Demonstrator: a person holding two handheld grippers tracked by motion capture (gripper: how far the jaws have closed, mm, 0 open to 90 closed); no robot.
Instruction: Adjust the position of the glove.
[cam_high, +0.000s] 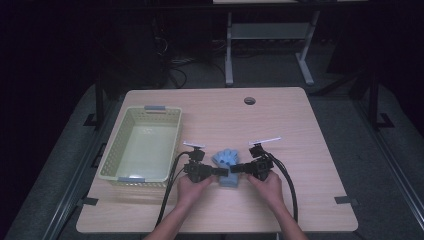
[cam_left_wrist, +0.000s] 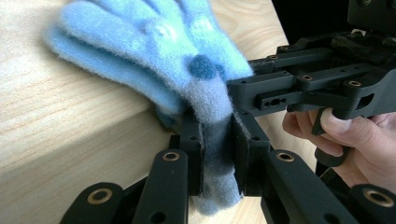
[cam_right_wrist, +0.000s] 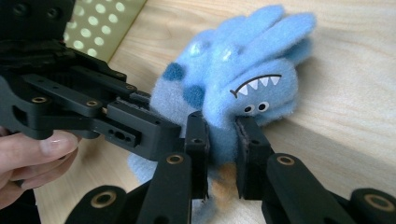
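A fluffy light-blue glove (cam_high: 227, 162) with dark blue spots and a toothy monster face (cam_right_wrist: 254, 95) lies on the wooden table (cam_high: 280, 125) near the front middle. My left gripper (cam_high: 223, 171) comes at it from the left and is shut on its cuff (cam_left_wrist: 217, 140). My right gripper (cam_high: 234, 169) comes from the right and is shut on the glove's edge (cam_right_wrist: 222, 140) just below the face. The two sets of jaws meet almost tip to tip over the glove, whose fingers (cam_left_wrist: 116, 46) point away from me.
A pale yellow-green perforated basket (cam_high: 142, 145) stands empty at the left of the table, close to my left hand. A round cable hole (cam_high: 249, 100) sits near the far edge. Black cables (cam_high: 290, 190) trail from both grippers toward the front edge.
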